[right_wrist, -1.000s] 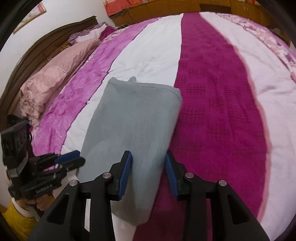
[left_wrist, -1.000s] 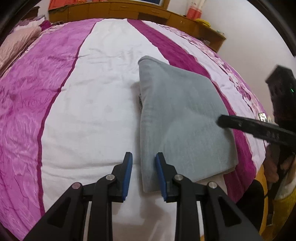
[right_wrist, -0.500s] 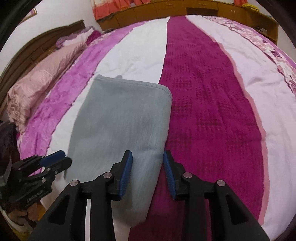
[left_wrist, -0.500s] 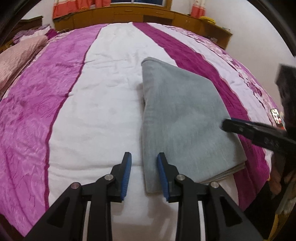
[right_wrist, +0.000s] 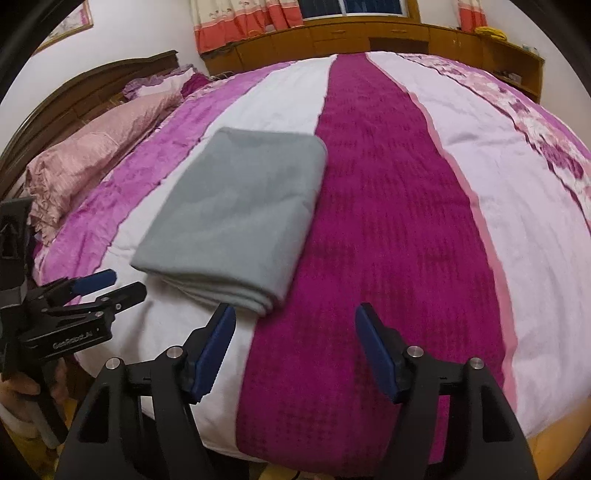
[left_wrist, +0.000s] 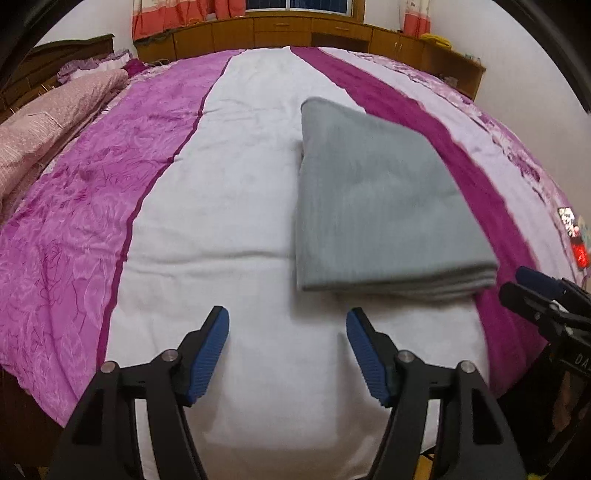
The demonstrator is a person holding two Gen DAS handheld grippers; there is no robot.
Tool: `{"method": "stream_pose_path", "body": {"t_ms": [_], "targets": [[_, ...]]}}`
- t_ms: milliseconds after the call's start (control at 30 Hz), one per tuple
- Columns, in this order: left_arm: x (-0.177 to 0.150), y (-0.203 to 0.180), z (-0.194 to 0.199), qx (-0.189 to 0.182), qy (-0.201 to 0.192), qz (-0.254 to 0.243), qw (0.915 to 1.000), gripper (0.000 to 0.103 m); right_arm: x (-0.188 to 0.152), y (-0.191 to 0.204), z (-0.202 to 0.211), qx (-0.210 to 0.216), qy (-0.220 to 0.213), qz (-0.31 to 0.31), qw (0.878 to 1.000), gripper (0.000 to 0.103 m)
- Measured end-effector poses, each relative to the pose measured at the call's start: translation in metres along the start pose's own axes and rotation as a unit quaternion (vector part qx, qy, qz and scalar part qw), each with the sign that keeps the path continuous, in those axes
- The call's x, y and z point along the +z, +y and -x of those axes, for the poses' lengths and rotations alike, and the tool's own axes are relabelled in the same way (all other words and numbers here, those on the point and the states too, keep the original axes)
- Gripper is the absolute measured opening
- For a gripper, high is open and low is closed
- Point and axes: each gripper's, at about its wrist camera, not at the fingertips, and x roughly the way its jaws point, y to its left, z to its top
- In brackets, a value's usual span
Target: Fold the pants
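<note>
The grey pants point(left_wrist: 380, 199) lie folded into a flat rectangle on the bed, with stacked layers showing at the near edge. They also show in the right wrist view point(right_wrist: 240, 218). My left gripper point(left_wrist: 288, 350) is open and empty, just short of the pants' near edge. My right gripper point(right_wrist: 295, 349) is open and empty, near the pants' front right corner. The right gripper shows at the right edge of the left wrist view point(left_wrist: 543, 295), and the left gripper shows at the left of the right wrist view point(right_wrist: 92, 295).
The bed point(left_wrist: 240, 184) has a quilt in pink, white and magenta stripes. Pink pillows point(right_wrist: 96, 147) and a dark headboard stand at the left. Wooden cabinets point(left_wrist: 295, 29) run along the far wall. The bed's near edge is just below the grippers.
Both grippers have opened wide and pulled back from the pants' near edge. The folded pants now lie free on the bed.
</note>
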Motion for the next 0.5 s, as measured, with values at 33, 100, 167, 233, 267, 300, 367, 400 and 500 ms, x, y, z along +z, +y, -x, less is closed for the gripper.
{"method": "stream_pose_path", "body": {"t_ms": [33, 100, 167, 233, 267, 300, 367, 400, 500], "targets": [[-0.003, -0.001, -0.003, 0.0, 0.005, 0.0, 1.0, 0.07, -0.003, -0.002, -0.003, -0.004, -0.001, -0.007, 1.0, 0.062], [-0.006, -0.004, -0.009, 0.0, 0.015, 0.001, 0.9999, 0.07, -0.008, -0.004, -0.011, -0.012, -0.001, -0.016, 1.0, 0.062], [-0.009, -0.006, -0.013, 0.006, 0.014, -0.003, 0.9999, 0.07, -0.012, -0.004, -0.018, -0.018, -0.003, -0.012, 1.0, 0.064], [-0.009, -0.008, -0.015, 0.011, 0.01, -0.005, 0.9999, 0.07, -0.015, -0.003, -0.021, -0.018, -0.008, -0.01, 1.0, 0.069], [-0.009, -0.009, -0.016, 0.012, 0.01, -0.004, 0.9999, 0.07, -0.016, -0.002, -0.022, -0.017, -0.01, -0.01, 1.0, 0.071], [-0.01, -0.01, -0.017, 0.013, 0.01, -0.003, 0.9999, 0.071, -0.016, -0.001, -0.023, -0.015, -0.014, -0.01, 1.0, 0.075], [-0.009, -0.009, -0.02, 0.014, 0.011, 0.004, 0.9998, 0.072, -0.018, 0.001, -0.026, -0.022, -0.017, -0.004, 1.0, 0.076], [-0.01, -0.009, -0.02, 0.013, 0.011, 0.008, 0.9998, 0.072, -0.019, 0.002, -0.027, -0.028, -0.019, 0.001, 0.999, 0.076], [-0.009, -0.008, -0.021, 0.012, 0.009, 0.008, 0.9999, 0.072, -0.02, 0.007, -0.03, -0.038, -0.022, 0.013, 0.999, 0.08]]}}
